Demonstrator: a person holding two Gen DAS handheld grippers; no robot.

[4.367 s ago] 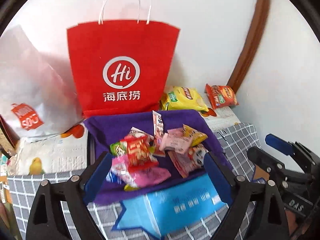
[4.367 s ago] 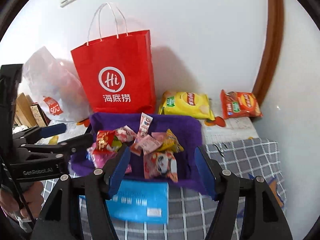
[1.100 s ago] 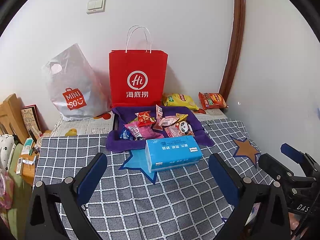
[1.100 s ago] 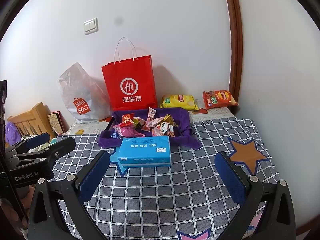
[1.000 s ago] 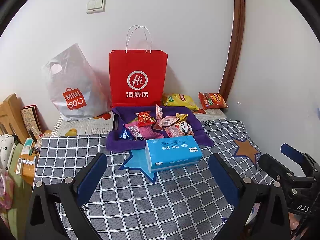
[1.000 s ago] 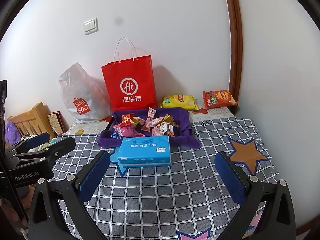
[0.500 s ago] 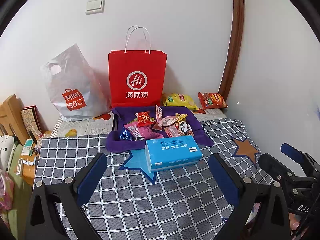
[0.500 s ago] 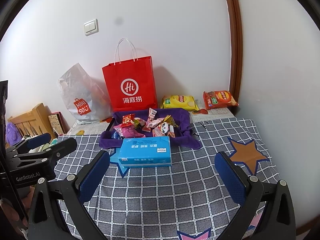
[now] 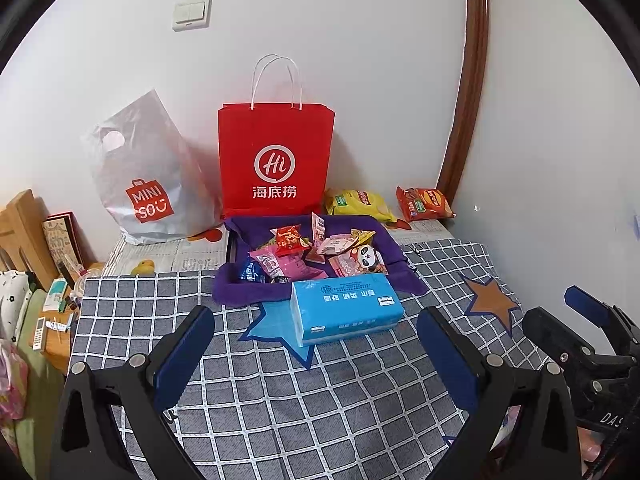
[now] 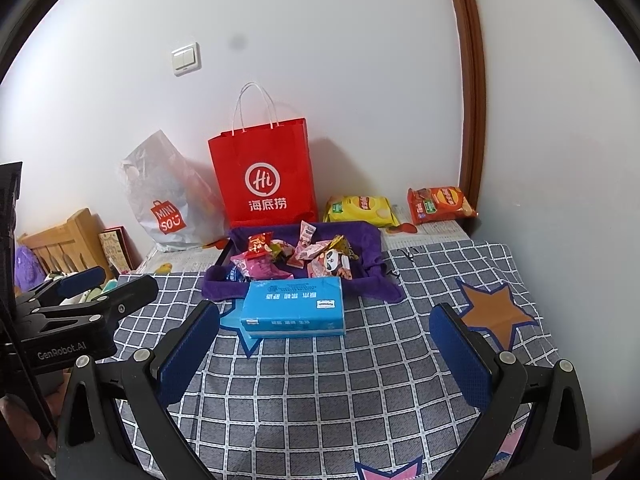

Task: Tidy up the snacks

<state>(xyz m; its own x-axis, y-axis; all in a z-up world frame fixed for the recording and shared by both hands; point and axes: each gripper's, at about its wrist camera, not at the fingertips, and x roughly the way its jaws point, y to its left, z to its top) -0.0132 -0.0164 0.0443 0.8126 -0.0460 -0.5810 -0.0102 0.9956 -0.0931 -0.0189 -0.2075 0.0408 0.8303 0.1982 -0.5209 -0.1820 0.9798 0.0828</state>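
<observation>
A purple-lined tray (image 9: 384, 236) (image 10: 370, 240) near the far wall holds several small wrapped snacks (image 9: 292, 240) (image 10: 320, 254). A yellow chip bag (image 9: 358, 202) (image 10: 362, 209) and an orange chip bag (image 9: 424, 202) (image 10: 440, 199) lie behind it to the right. My left gripper (image 9: 316, 344) hangs open over the checked cloth, well short of the tray. My right gripper (image 10: 326, 340) is open too, with nothing between its fingers. Each gripper shows at the edge of the other's view.
A blue tissue box (image 9: 346, 307) (image 10: 294, 309) lies in front of the tray. A red paper bag (image 9: 276, 160) (image 10: 264, 172) and a grey plastic Miniso bag (image 9: 148, 180) (image 10: 168, 196) stand against the wall. Wooden furniture and clutter (image 9: 36, 264) border the left side.
Since 4.4 s ago both grippers have pulled far back from the tray and stayed open. Over the last second the views have barely shifted.
</observation>
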